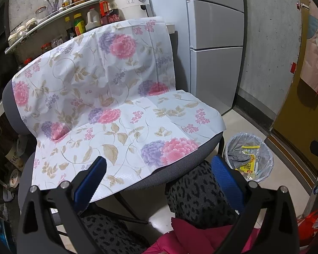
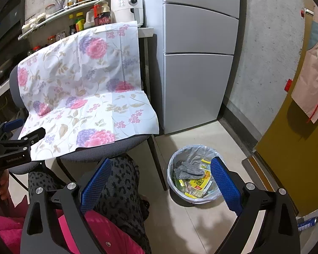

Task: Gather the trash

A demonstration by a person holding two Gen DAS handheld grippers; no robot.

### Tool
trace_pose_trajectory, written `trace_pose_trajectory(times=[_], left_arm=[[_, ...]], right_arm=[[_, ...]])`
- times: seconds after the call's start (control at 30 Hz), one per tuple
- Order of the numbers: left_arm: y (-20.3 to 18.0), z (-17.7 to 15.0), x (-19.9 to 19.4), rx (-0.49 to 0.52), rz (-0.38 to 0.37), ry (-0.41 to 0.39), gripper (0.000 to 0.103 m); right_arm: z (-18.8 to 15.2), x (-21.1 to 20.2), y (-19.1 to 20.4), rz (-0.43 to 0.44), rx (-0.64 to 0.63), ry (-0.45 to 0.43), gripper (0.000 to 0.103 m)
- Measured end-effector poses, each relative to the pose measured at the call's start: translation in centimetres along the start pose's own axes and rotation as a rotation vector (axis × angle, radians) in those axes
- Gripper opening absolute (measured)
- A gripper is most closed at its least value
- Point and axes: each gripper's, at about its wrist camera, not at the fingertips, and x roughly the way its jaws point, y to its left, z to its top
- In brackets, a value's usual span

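Trash in lined bin, below open right tool, untouched

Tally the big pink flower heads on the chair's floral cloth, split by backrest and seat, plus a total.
On the floral cloth, left wrist view:
Backrest: 3 (top, left edge, lower right)
Seat: 3 (back middle, back left, front right)
Total: 6

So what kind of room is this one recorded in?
Most likely a home kitchen: a grey multi-door fridge, a white air fryer and a shelf of oil and sauce bottles stand behind a chair draped in floral cloth.
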Motion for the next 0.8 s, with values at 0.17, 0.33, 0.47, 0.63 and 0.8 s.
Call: trace_pose_trajectory(times=[0.17,0.33,0.47,0.63,0.8], left_arm=[[0.04,0.13,-0.14,-0.004,0.001,-0.003,0.097],[0.08,0.15,-0.12,-0.002,-0.001,-0.003,0.097],[0.16,0.05,-0.10,-0.003,-0.002,-0.003,0.097],[0.25,0.15,-0.15,-0.007,-0.004,-0.005,0.097],[0.33,0.22,-0.17,-0.010,-0.004,-0.007,0.097]], right_arm=[[0.08,0.09,0.02,-0.001,-0.001,0.002,0.093],[0.08,0.10,0.02,-0.001,-0.002,0.002,0.093],[0.08,0.07,0.12,-0.002,-0.001,0.002,0.093],[0.18,0.16,0.08,0.005,-0.006,-0.001,0.093],[0.38,0.29,0.02,0.006,-0.011,-0.001,0.093]])
